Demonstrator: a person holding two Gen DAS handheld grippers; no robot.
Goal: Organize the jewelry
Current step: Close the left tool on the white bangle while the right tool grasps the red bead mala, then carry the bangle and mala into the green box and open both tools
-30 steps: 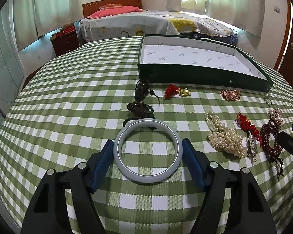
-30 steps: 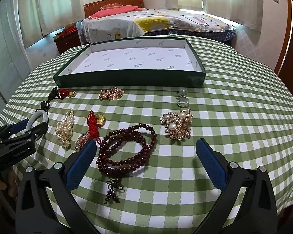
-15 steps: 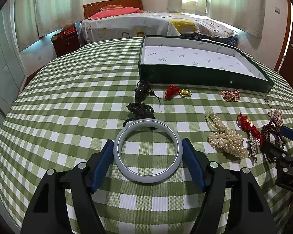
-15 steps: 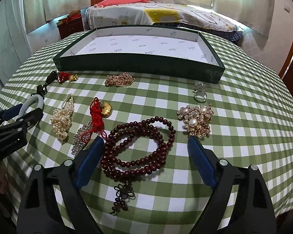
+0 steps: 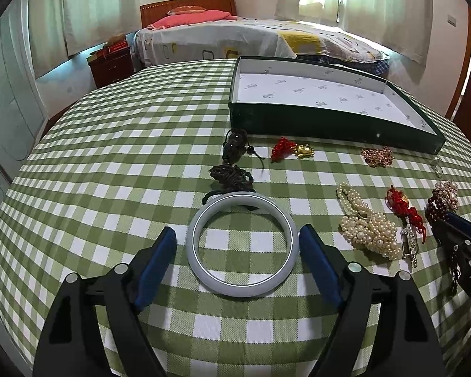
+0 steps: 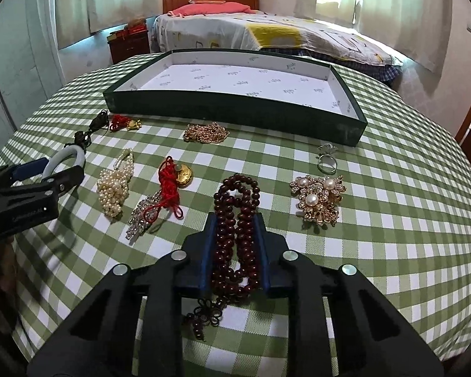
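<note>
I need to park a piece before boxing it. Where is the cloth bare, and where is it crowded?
Bare: the cloth left of the bangle and black cords, the cloth right of the brooch and ring, and the empty box. Crowded: the strip before the box, from cords to brooch.

Round worktop (image 5: 116,169) under a green-and-white checked cloth, bed (image 5: 235,36) behind it with a patterned spread, pink pillow (image 6: 216,8) at a wooden headboard (image 5: 185,8), dark red nightstand (image 5: 111,64) left of the bed, pale curtains (image 5: 383,3) over bright windows
</note>
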